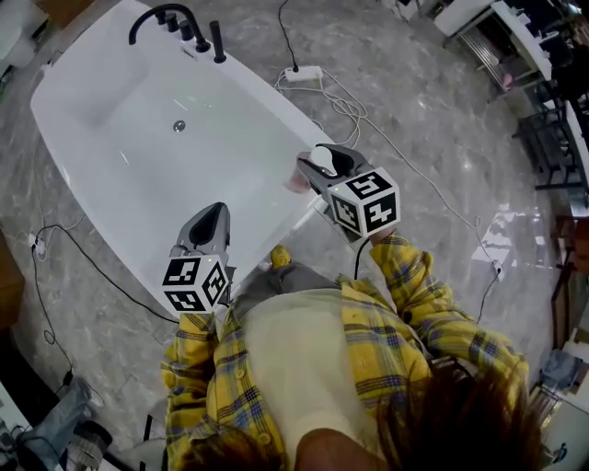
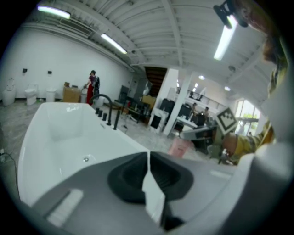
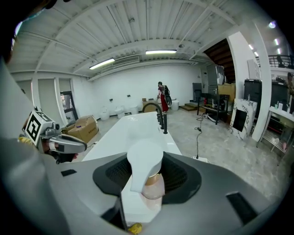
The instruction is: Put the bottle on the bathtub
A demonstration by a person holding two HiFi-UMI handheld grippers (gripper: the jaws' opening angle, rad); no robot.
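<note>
left gripper (image 2: pixel 148 174): jaws fully together, nothing in them, idle over the near rim. right gripper (image 3: pixel 148 177): clamped on the pink pump bottle (image 3: pixel 154 187), held at the bathtub (image 1: pixel 138 138) right rim, can't tell if the base touches. Looks like pickup done, set-down and release left. No readable label on the bottle; faint mark (image 2: pixel 71 109) at the far end near the black faucet (image 1: pixel 175 20), illegible

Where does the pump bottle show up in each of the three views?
Head view: bottle right of centre, held in the right tool.
Left gripper view: pink, right of centre, beyond the jaws.
Right gripper view: low centre, between the jaws.
Shared landmark: the black faucet, in all three.
</note>
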